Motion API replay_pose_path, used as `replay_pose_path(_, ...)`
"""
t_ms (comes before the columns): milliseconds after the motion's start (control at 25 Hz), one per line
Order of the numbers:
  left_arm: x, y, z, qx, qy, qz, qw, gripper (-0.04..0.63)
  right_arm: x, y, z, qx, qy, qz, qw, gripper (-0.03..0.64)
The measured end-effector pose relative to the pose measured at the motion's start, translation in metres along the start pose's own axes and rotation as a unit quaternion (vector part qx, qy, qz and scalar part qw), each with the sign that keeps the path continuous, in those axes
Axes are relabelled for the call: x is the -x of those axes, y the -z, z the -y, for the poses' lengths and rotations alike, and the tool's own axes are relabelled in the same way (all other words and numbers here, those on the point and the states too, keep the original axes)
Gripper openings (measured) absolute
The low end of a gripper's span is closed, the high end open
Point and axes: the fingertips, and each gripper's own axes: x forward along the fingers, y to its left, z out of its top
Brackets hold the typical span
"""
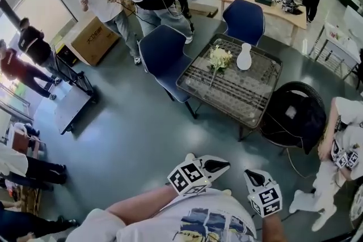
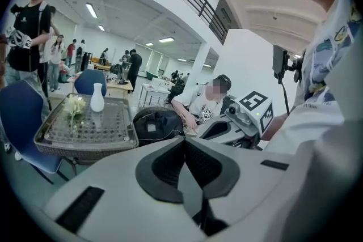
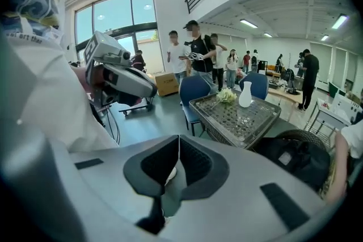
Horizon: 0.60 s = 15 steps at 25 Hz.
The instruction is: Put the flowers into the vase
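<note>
Head view: flowers (image 1: 219, 58) lie on the table (image 1: 249, 105) just beside the upright vase (image 1: 244, 56), far from the left hand-held gripper (image 1: 220, 166) and right hand-held gripper (image 1: 251, 176), both closed and empty; the bunch looks light, soft and crushable, so pinch the stems.

You've got your left gripper (image 1: 217, 166) and right gripper (image 1: 254, 178) side by side near your belly, jaws closed, angled slightly downward.
</note>
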Motion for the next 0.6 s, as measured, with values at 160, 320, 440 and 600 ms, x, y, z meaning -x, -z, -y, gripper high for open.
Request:
replay_pose_path(160, 0.016, -0.022, -0.059, -0.015, 0.021, 0.011, 0.9996, 0.009, -0.040, -0.035, 0.016, -0.018, 0.032, -0.004, 0.999, 0.012)
replay_pose_path(320, 0.047, -0.033, -0.117, -0.011, 0.029, 0.021, 0.9993, 0.009, -0.092, -0.075, 0.025, -0.022, 0.045, -0.009, 0.999, 0.012)
replay_pose_path(440, 0.085, -0.036, -0.161, 0.002, 0.026, 0.031, 0.9992, 0.009, -0.139, -0.115, 0.026, -0.023, 0.048, 0.001, 0.999, 0.014)
replay_pose_path(600, 0.129, -0.042, -0.218, 0.007, 0.006, 0.029, 0.9995, 0.009, -0.200, -0.171, 0.029, -0.013, 0.039, 0.012, 0.999, 0.055)
